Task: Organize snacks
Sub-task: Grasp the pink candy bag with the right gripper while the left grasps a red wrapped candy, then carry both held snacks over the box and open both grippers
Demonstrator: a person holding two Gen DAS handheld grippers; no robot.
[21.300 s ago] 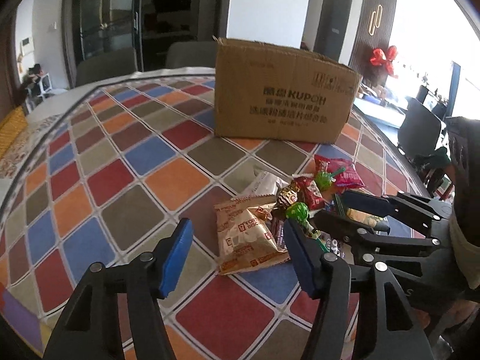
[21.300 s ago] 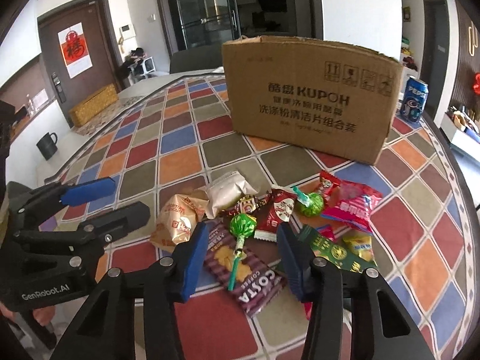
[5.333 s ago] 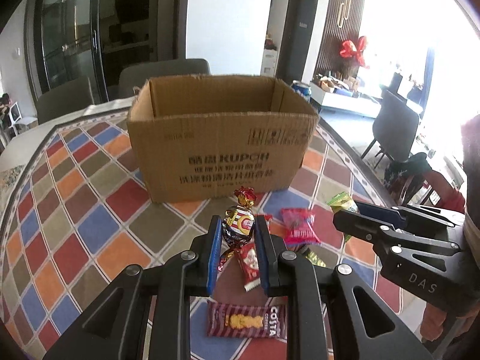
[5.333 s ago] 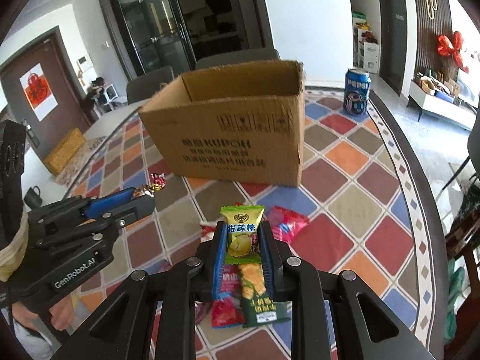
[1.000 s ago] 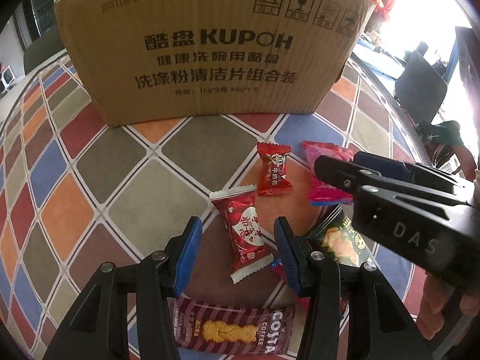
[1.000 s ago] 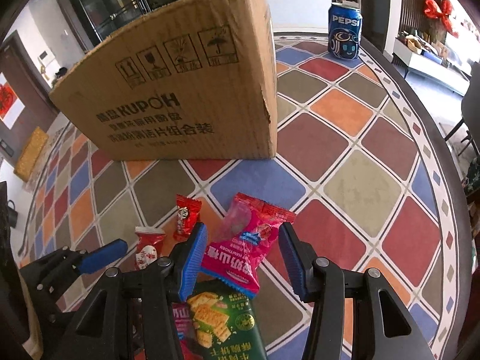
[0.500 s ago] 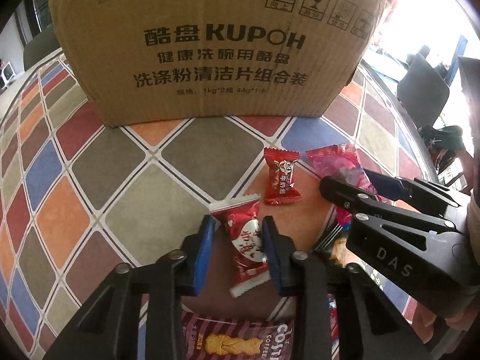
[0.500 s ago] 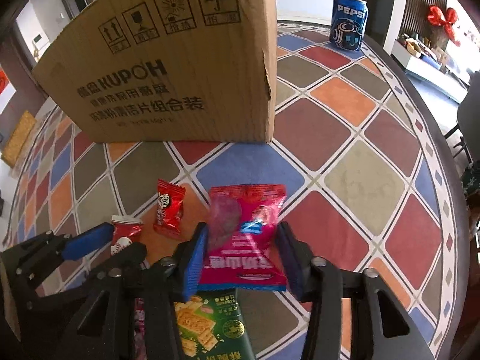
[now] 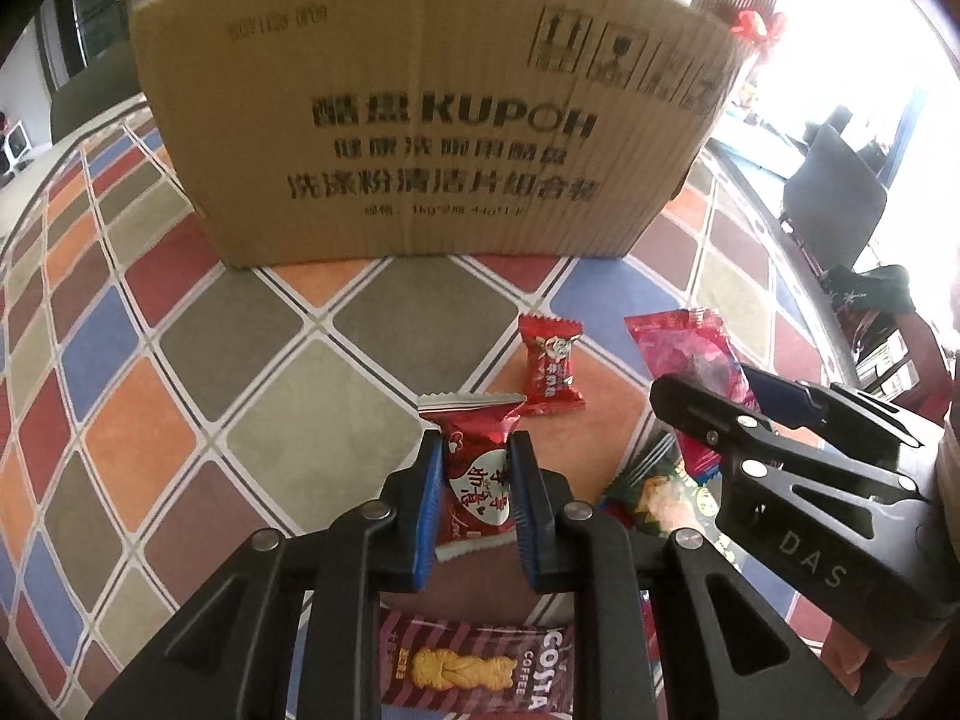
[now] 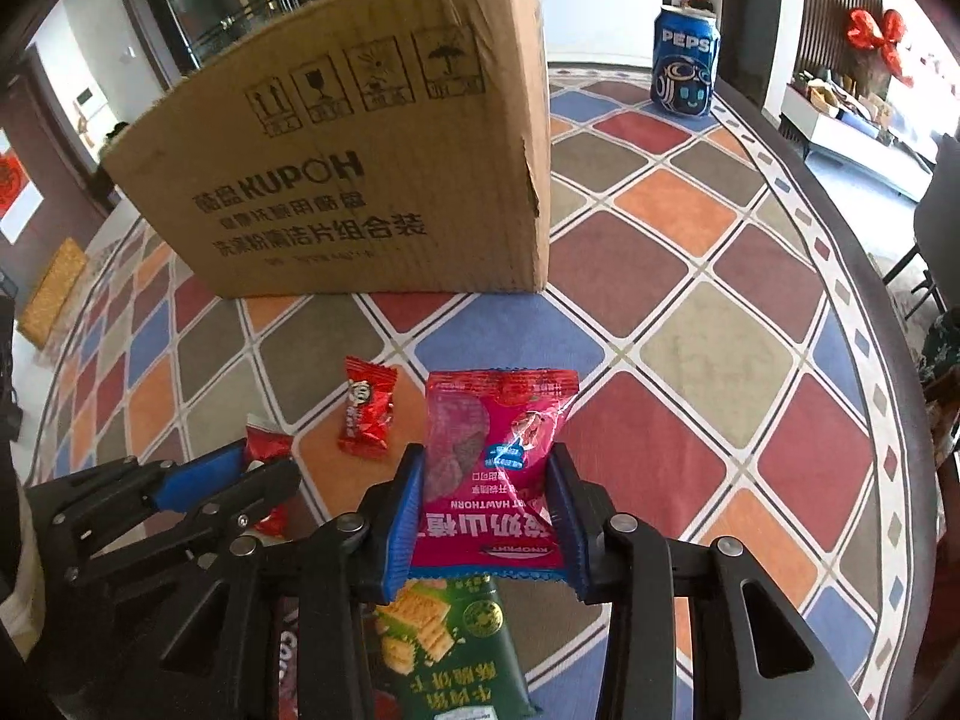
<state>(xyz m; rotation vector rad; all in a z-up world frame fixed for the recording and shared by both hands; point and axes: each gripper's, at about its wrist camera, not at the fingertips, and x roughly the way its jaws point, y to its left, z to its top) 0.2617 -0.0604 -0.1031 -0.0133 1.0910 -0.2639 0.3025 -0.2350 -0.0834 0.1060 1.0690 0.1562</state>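
1. Closing both tongs at once: my left gripper has its jaws narrowing onto a red candy packet, pads against its sides; my right gripper is narrowing onto the pink hawthorn packet, pads at both edges.
2. Neither packet looks lifted yet; I judge both lie on the patterned table.
3. The cardboard box stands at twelve o'clock from both grippers. Its inside is hidden, so I cannot tell what it already holds.
4. Left on the table: a small red candy at one o'clock of my left gripper, the Costa biscuit pack at six, and a green cracker pack at six of my right gripper.
5. I reckon three packets remain after these two.
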